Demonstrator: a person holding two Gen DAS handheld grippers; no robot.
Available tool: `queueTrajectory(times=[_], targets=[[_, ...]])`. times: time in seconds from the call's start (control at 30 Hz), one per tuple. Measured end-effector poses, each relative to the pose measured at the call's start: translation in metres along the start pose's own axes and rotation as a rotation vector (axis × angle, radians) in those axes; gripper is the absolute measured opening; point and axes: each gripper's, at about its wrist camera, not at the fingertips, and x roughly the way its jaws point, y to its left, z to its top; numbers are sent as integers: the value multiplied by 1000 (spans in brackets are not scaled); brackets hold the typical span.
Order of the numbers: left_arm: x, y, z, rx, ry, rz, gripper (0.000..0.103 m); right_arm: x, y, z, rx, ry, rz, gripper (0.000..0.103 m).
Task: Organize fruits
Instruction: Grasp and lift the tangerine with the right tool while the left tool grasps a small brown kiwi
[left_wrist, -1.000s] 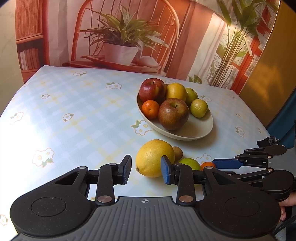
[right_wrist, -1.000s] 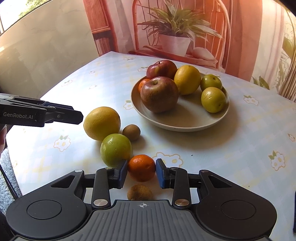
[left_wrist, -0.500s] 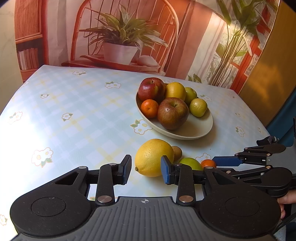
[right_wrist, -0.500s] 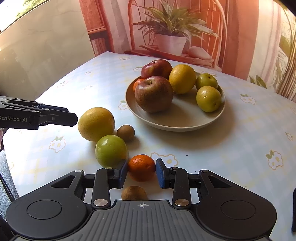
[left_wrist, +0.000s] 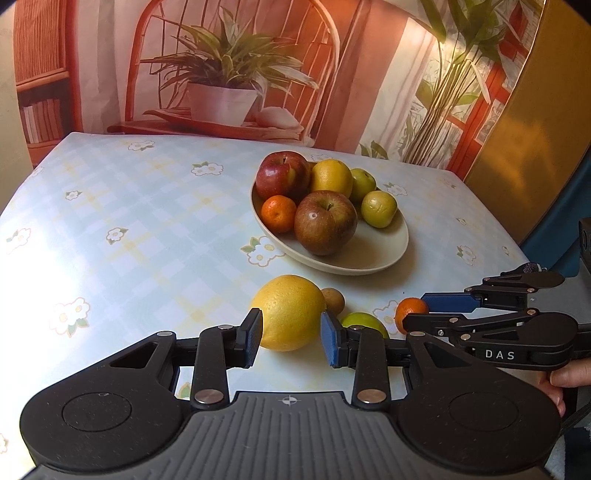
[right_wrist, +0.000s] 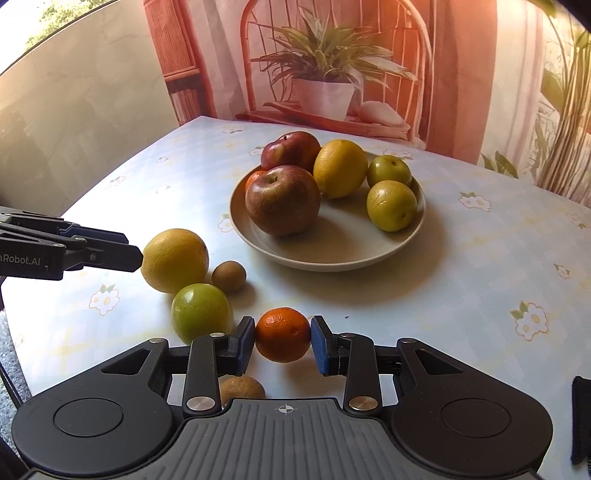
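The left tongs (left_wrist: 291, 341) are straddling the big yellow citrus (left_wrist: 289, 312) on the desk (left_wrist: 147, 236), parted and barely touching, while the right tongs (right_wrist: 283, 345) are pinching the tangerine (right_wrist: 283, 334), which may be squirting out toward the green fruit (right_wrist: 200, 312).

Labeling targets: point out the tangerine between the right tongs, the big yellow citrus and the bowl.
tangerine (right_wrist: 282, 334), right wrist view, middle of its front.
yellow citrus (left_wrist: 290, 312), left wrist view, centre of its peel.
bowl (right_wrist: 332, 264), right wrist view, near rim.
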Motion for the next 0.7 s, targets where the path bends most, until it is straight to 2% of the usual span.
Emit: queueTrajectory(times=[0.47,0.7], targets=[[9,-18,-8,52,41,-67,36,-8,-9,-4,13,-14,-11,30],[18,-32,-13,76,75,-145,36,-14,-15,-3,6,-18,-12,30]])
